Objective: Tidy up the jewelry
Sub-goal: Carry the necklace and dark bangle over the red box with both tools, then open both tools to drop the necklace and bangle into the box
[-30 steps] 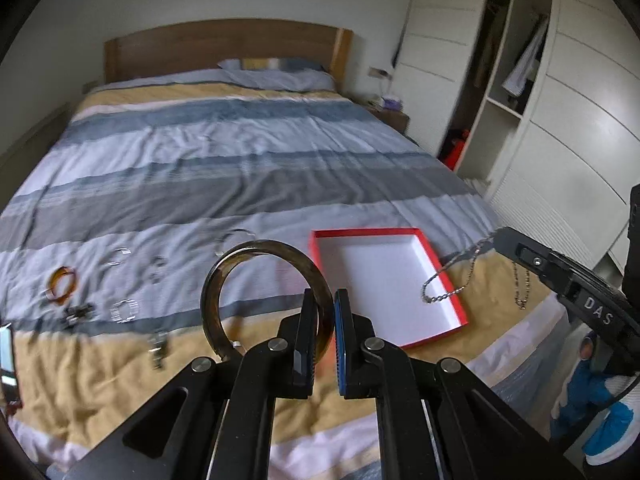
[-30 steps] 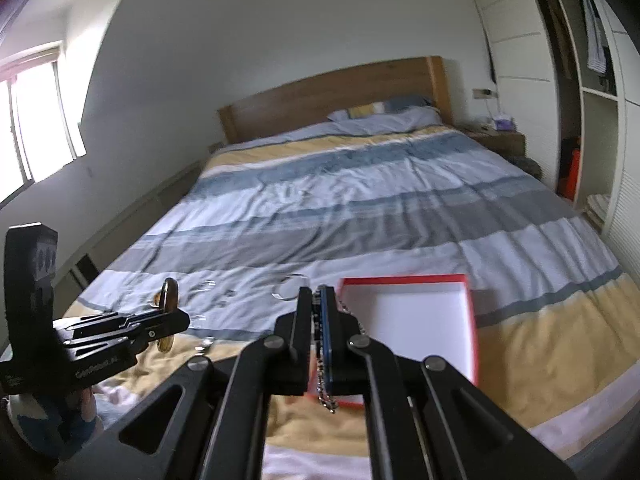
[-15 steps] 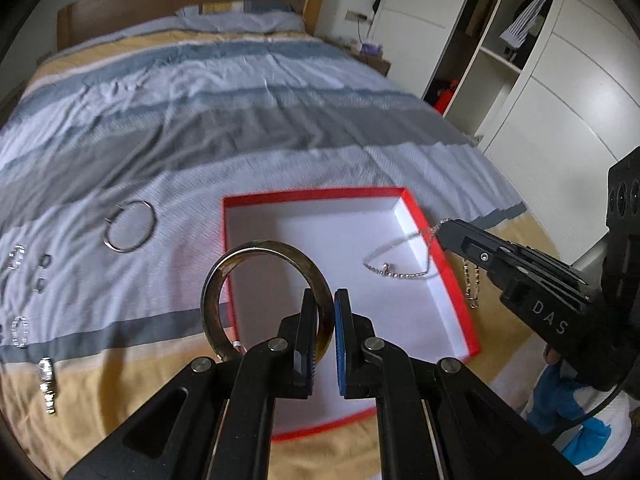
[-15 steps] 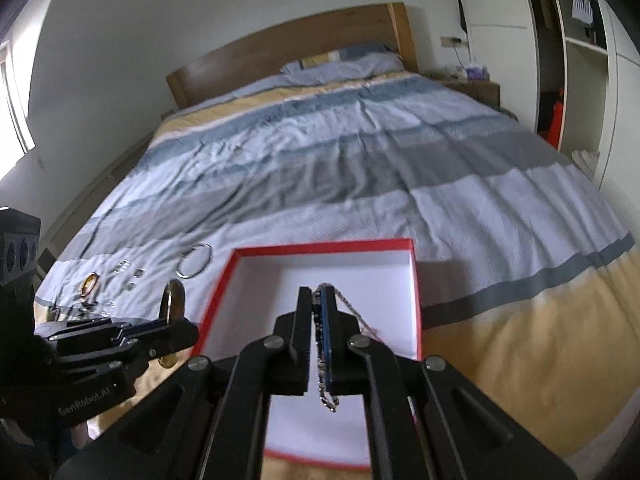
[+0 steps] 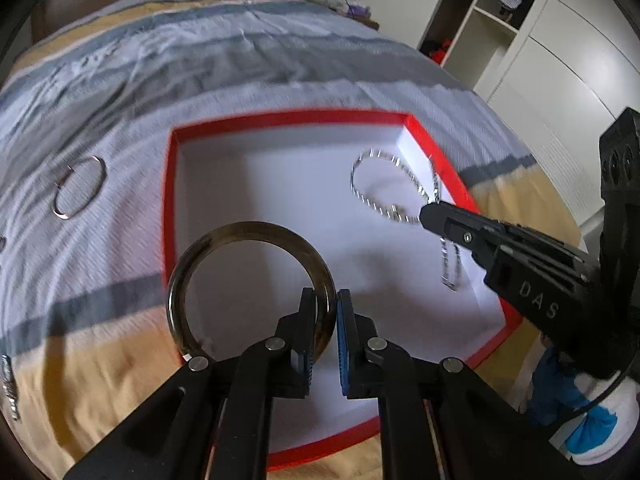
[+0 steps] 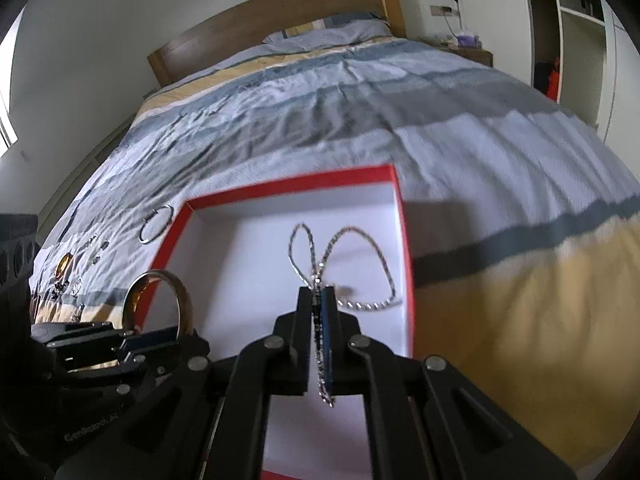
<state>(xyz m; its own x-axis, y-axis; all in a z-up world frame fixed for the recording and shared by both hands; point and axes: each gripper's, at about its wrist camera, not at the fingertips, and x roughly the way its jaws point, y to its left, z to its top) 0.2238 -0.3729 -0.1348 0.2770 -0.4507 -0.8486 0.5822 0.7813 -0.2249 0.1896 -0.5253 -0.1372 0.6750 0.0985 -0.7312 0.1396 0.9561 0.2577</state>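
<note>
A red box with a white inside point(image 5: 170, 184) point(image 6: 404, 216) lies on the striped bed. My left gripper point(image 5: 325, 304) is shut on a dark brown bangle point(image 5: 240, 232) and holds it upright over the box's near left part; the bangle also shows in the right wrist view point(image 6: 176, 292). My right gripper point(image 6: 317, 300) point(image 5: 430, 214) is shut on a silver chain point(image 6: 352, 240) point(image 5: 380, 184). The chain's loops rest on the box floor at the right side, and its tail hangs below the jaws.
A silver hoop bangle point(image 5: 80, 192) point(image 6: 157, 224) lies on the bedcover left of the box. Several small jewelry pieces point(image 6: 72, 268) lie further left, with a watch point(image 5: 10, 384) at the edge. A wardrobe point(image 5: 560, 60) stands to the right.
Both grippers have moved forward and down over the red box. The chain's loops now lie on the box floor. The bangle now hangs low over the box's left part.
</note>
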